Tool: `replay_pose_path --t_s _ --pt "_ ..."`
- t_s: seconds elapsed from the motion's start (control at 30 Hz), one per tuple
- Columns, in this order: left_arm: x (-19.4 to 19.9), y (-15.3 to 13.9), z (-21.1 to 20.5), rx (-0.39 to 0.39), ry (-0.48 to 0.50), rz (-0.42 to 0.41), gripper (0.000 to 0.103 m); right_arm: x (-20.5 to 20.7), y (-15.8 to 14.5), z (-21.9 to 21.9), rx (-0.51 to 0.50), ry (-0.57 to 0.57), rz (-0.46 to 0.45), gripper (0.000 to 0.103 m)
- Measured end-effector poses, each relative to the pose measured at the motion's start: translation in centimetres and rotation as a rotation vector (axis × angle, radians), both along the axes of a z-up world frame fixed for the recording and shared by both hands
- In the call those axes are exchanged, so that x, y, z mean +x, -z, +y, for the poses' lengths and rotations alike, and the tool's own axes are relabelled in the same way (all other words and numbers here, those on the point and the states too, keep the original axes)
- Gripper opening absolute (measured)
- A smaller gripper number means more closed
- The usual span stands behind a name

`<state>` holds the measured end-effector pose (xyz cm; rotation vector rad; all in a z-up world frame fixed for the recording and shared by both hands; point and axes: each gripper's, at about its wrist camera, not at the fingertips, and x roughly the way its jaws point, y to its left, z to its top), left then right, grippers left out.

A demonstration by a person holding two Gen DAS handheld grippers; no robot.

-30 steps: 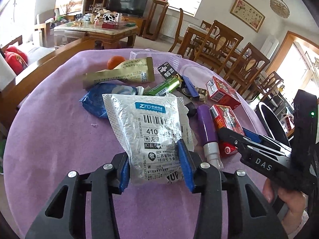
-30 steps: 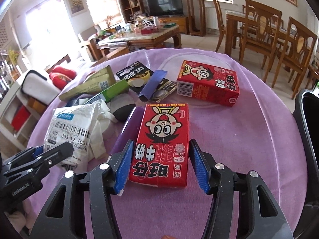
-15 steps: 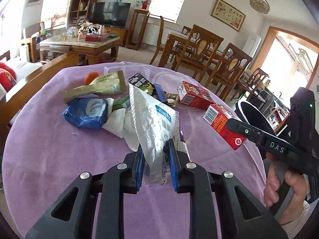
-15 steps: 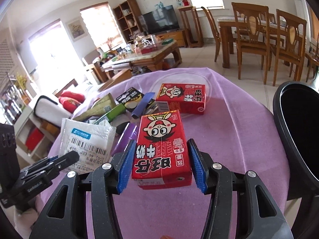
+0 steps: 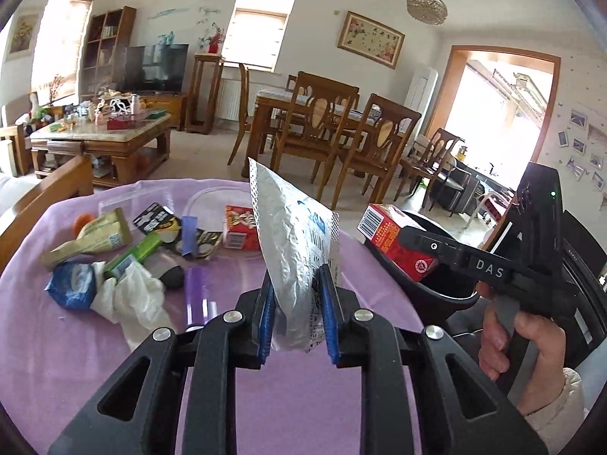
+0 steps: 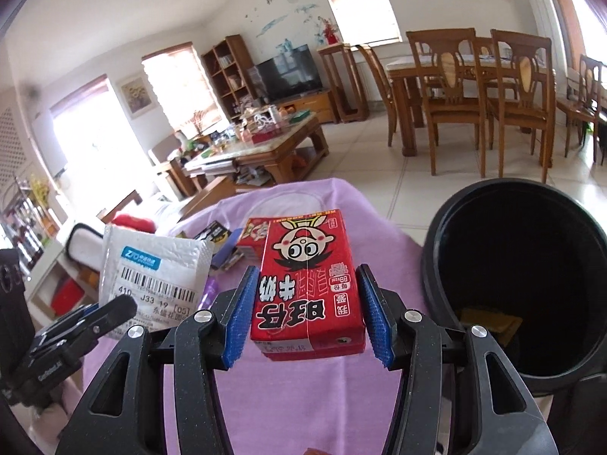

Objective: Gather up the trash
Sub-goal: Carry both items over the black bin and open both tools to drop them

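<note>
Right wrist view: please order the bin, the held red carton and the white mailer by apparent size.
1. bin, largest.
2. red carton.
3. white mailer.
Carton and mailer look nearly alike, and the carton is nearer, so their order is unsure.

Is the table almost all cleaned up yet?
Not yet. The black bin has one flat yellowish thing inside. The left tongs hold a white mail bag, the right tongs a red carton. Another red carton, wrappers and tissue remain on the table.
</note>
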<state>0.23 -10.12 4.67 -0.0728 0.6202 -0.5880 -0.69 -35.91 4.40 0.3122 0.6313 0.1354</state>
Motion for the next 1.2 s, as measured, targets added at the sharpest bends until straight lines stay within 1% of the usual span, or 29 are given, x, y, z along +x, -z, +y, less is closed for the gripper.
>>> replay_pose_path --t_s 0.13,0.23,0.37,0.57,0.73,0.87,1.07,1.2 --pt "0.7 -0.1 -4.3 -0.028 0.064 0.003 0.023 -1.2 -0.8 -5.0 0.010 0.091 -0.021 0.052" --pt "1.7 0.1 -8.3 -0.035 0.124 0.006 0.023 -2.2 -0.7 -8.9 0.017 0.165 -0.024 0.052" --pt "2.8 0.6 -13.1 -0.049 0.193 0.029 0.023 -3.3 0.3 -13.3 0.032 0.240 -0.010 0.052" --pt "4.6 2.3 -18.7 -0.021 0.255 0.085 0.022 -4.1 2.6 -18.1 0.069 0.316 0.012 0.052" --pt "5.2 4.0 -21.7 0.024 0.272 0.115 0.023 -3.6 5.1 -20.2 0.083 0.336 0.048 0.052" --pt "6.0 5.2 -23.1 0.057 0.263 0.148 0.023 -2.0 6.5 -19.9 0.064 0.336 0.071 0.052" --pt "6.5 6.3 -23.7 0.095 0.264 0.174 0.023 0.4 8.1 -20.6 0.068 0.337 0.098 0.052" --pt "6.9 6.6 -23.7 0.099 0.265 0.194 0.023 0.7 8.7 -20.4 0.061 0.339 0.108 0.052"
